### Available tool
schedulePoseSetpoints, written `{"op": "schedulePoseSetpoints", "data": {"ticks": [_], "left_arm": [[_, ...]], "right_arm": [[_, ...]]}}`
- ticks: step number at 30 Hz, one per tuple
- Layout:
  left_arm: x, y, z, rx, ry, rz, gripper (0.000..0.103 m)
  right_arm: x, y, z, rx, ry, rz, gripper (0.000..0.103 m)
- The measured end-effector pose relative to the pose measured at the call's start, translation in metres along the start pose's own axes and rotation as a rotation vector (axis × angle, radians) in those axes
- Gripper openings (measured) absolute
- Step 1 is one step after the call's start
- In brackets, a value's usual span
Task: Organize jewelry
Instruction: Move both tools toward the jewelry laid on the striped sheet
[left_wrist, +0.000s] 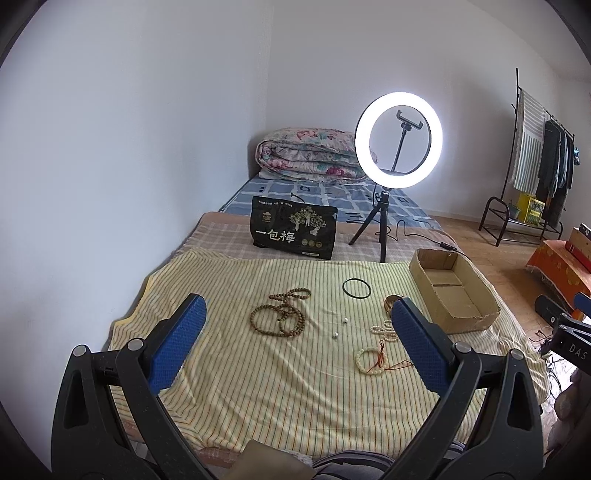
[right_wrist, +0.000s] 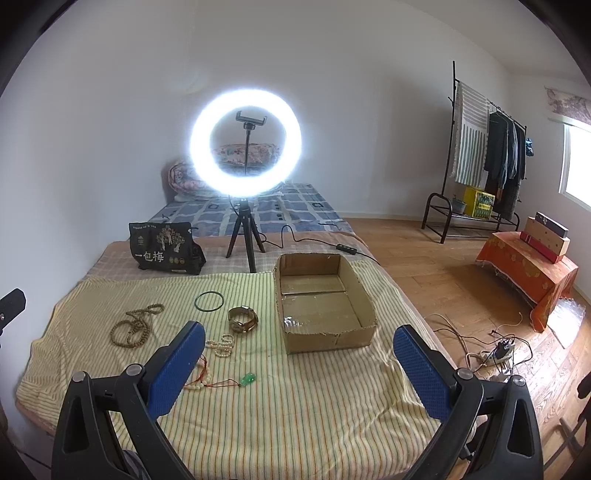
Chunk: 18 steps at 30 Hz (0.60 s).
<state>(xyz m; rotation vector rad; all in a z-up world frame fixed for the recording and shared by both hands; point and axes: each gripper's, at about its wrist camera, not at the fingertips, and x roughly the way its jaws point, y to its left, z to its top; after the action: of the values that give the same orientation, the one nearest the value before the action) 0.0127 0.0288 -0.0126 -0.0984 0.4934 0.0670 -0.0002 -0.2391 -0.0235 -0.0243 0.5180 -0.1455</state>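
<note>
Jewelry lies on a yellow striped cloth on the bed. A long brown bead necklace lies left of centre. A dark bangle sits behind it. A gold watch lies near an open cardboard box. A white pearl strand, a pale bead bracelet with red cord and a green pendant lie nearer. Two small beads sit loose. My left gripper and right gripper hover open above the cloth, both empty.
A lit ring light on a tripod and a black printed bag stand behind the cloth. A folded quilt lies at the bed's far end. A clothes rack, an orange-draped stand and floor cables are right.
</note>
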Motion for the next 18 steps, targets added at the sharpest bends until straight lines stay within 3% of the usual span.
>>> {"op": "schedulePoseSetpoints", "data": {"ticks": [18], "left_arm": [[-0.007, -0.002, 0.006, 0.006, -0.004, 0.000, 0.102]], "right_arm": [[-0.005, 0.008, 0.010, -0.004, -0.016, 0.005, 0.103]]}}
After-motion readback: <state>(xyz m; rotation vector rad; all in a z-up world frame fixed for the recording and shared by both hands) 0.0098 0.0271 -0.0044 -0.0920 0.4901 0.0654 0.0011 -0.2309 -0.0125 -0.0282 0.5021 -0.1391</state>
